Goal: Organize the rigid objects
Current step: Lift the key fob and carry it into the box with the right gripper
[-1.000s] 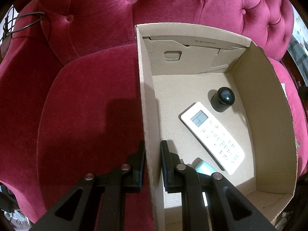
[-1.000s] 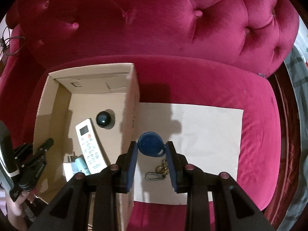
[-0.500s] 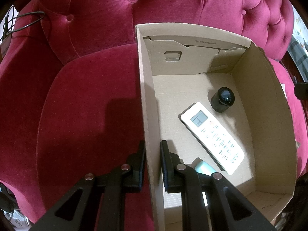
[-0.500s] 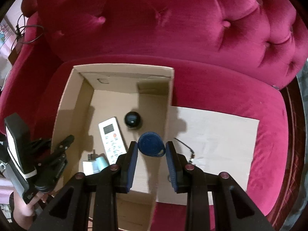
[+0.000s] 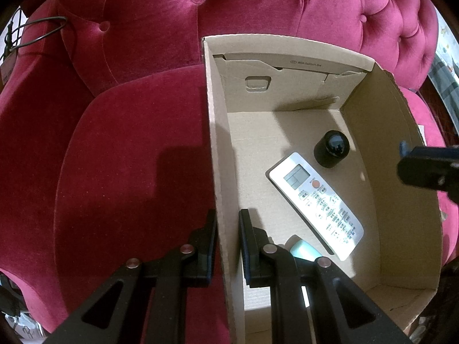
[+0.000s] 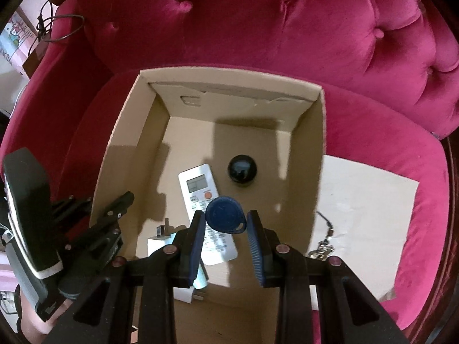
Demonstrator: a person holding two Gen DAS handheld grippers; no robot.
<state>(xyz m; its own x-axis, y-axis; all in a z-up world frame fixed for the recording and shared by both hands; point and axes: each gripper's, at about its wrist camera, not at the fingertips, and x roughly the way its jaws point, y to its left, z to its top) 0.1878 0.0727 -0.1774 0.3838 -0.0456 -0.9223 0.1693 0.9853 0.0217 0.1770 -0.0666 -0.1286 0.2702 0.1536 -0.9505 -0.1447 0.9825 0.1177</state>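
right gripper [image 6: 225, 230] gripping blue key fob [image 6: 226, 214] above cardboard box [image 6: 318, 132] | left gripper [image 5: 227, 246] clamping box's left wall | white remote [image 5: 315, 203] lying inside

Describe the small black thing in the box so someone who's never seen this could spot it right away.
On the red velvet sofa sits an open cardboard box. On its floor, just past the screen end of the white remote, stands the black cap: a short cylinder with a glossy domed top, the only dark object there.
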